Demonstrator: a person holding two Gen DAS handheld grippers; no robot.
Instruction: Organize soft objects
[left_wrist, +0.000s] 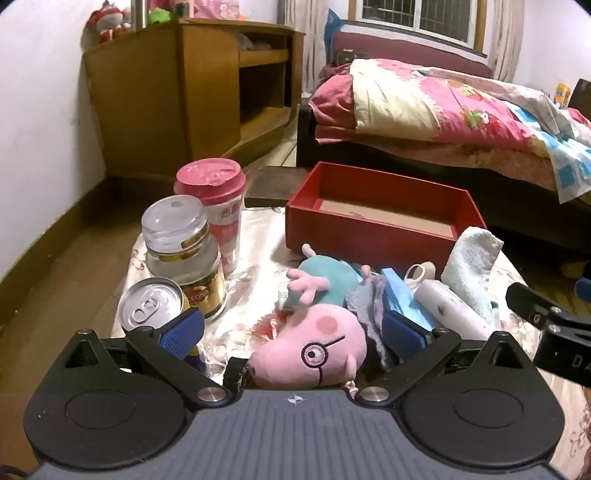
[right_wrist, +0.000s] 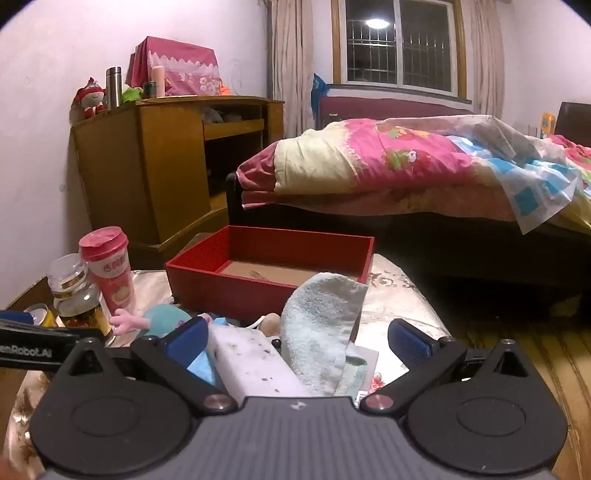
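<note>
A pink pig plush (left_wrist: 310, 347) in a teal dress lies on the shiny cloth, its head between the wide-apart fingers of my open left gripper (left_wrist: 293, 332). A light green towel (left_wrist: 471, 264) stands bunched beside a white block (left_wrist: 452, 308) and a blue sponge (left_wrist: 402, 299). In the right wrist view my right gripper (right_wrist: 297, 341) is open around the towel (right_wrist: 321, 328) and the white block (right_wrist: 251, 360). An empty red box (left_wrist: 380, 221) sits behind them; it also shows in the right wrist view (right_wrist: 266, 273).
A glass jar (left_wrist: 184, 254), a pink cup (left_wrist: 218, 206) and a drink can (left_wrist: 153, 306) stand at the left. A wooden cabinet (right_wrist: 166, 162) stands at the back left. A bed with pink bedding (right_wrist: 424, 173) is behind the box.
</note>
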